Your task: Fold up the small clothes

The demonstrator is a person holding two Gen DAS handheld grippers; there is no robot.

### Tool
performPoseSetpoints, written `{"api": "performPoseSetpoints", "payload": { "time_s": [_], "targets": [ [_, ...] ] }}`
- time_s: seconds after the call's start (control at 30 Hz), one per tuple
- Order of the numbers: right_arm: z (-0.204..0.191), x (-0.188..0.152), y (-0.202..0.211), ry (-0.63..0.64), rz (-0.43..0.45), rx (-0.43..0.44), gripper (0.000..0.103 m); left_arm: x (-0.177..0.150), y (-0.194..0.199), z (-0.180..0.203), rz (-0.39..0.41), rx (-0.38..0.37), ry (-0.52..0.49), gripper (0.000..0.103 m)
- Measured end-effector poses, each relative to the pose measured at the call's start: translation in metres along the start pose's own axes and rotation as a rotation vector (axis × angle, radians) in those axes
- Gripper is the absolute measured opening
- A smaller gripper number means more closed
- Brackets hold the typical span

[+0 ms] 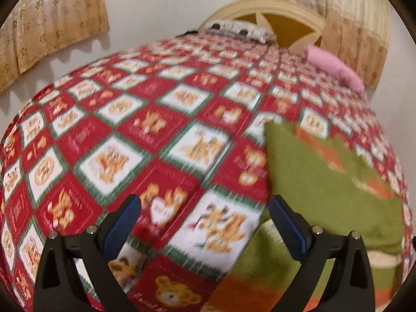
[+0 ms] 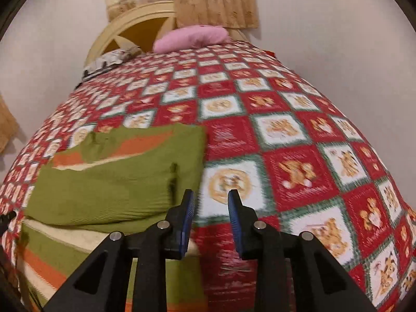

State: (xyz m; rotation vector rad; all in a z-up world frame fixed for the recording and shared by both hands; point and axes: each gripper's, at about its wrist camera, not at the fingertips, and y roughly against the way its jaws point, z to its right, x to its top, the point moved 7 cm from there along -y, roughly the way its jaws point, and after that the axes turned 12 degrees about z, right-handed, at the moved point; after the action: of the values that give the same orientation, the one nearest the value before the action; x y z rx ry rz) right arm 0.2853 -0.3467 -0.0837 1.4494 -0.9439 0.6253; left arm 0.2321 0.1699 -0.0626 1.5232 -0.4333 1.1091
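Note:
A small green knitted garment [image 1: 319, 182] with orange and cream stripes lies partly folded on the red patterned bedspread [image 1: 145, 119]. In the left wrist view it is to the right of my left gripper [image 1: 205, 205], which stands wide open over the bedspread with nothing between its blue pads. In the right wrist view the garment [image 2: 111, 182] lies left of centre, a green flap folded over the striped part. My right gripper [image 2: 212, 200] hovers just past the garment's right edge, its jaws narrowly apart, with only bedspread [image 2: 299, 135] showing between them.
At the head of the bed lie a pink pillow [image 1: 335, 67] and a grey-white patterned pillow [image 1: 239, 30] against a cream and yellow headboard [image 1: 286, 18]. Beige curtains [image 1: 52, 23] hang on the white wall. The same pink pillow [image 2: 192, 37] shows in the right wrist view.

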Motion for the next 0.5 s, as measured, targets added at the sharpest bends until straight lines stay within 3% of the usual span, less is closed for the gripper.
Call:
{"api": "performPoseSetpoints", "payload": {
  "time_s": [0.17, 0.27, 0.37, 0.5],
  "targets": [
    [-0.055, 0.0, -0.012, 0.104, 0.008, 0.055, 0.028, 0.022, -0.01, 0.019, 0.038, 0.033, -0.06, 0.101],
    [-0.077, -0.004, -0.027, 0.142, 0.001, 0.066, 0.028, 0.023, -0.02, 0.041, 0.03, -0.007, -0.066, 0.101],
    [-0.078, -0.013, -0.044, 0.137, -0.03, 0.054, 0.028, 0.01, -0.032, 0.074, -0.001, -0.053, -0.131, 0.101],
    [-0.068, -0.028, -0.057, 0.093, -0.085, 0.052, 0.028, -0.005, -0.049, 0.095, -0.012, -0.018, -0.219, 0.101]
  ]
}}
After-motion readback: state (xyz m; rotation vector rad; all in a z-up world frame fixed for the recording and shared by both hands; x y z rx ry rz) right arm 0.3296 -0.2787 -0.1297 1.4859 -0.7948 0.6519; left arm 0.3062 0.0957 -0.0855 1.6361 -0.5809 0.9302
